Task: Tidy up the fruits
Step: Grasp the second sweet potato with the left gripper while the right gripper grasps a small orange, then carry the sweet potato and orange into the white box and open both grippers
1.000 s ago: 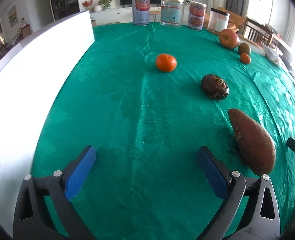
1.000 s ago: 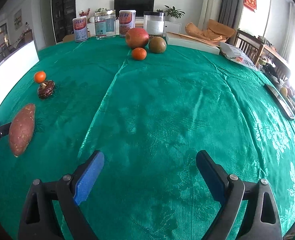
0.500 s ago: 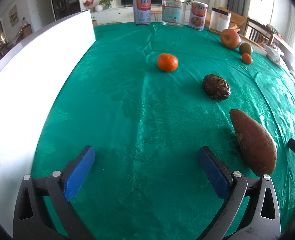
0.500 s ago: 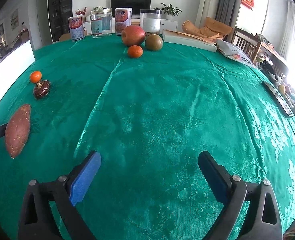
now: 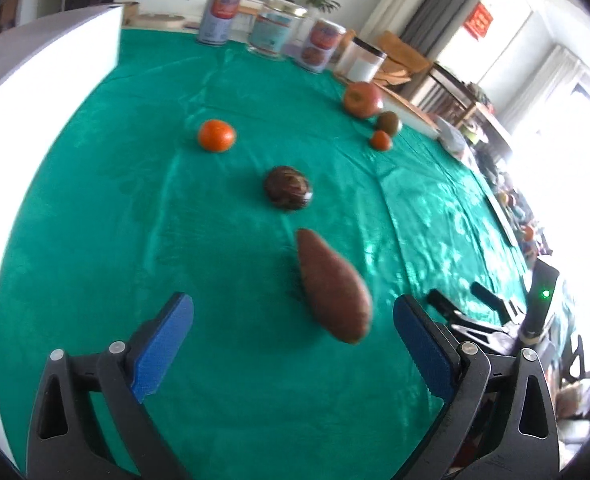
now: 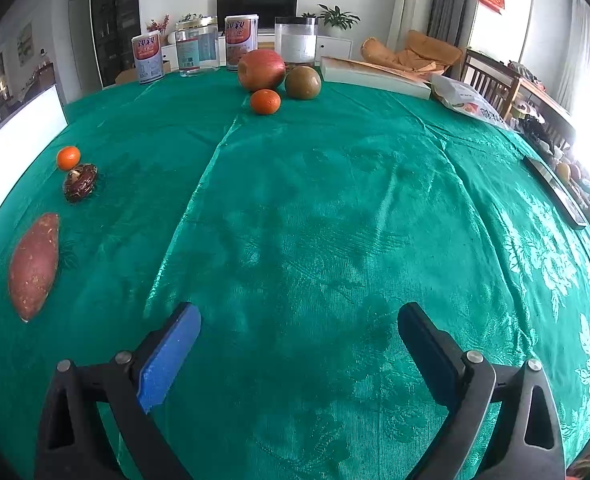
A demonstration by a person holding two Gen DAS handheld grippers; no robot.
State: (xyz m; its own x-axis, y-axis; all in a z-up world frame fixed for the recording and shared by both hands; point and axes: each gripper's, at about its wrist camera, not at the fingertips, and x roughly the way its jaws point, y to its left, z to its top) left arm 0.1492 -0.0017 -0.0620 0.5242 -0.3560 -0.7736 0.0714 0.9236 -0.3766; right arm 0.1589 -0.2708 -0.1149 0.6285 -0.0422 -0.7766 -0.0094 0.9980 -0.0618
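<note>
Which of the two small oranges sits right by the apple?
The orange just in front of the apple; the other orange sits far left, beside the dark brown fruit.

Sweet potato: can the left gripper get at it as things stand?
Probably yes. The left gripper is open and empty, and the sweet potato lies on the green cloth just ahead of its fingertips, slightly toward the right one, with nothing between. The dark round fruit sits clear beyond.
</note>
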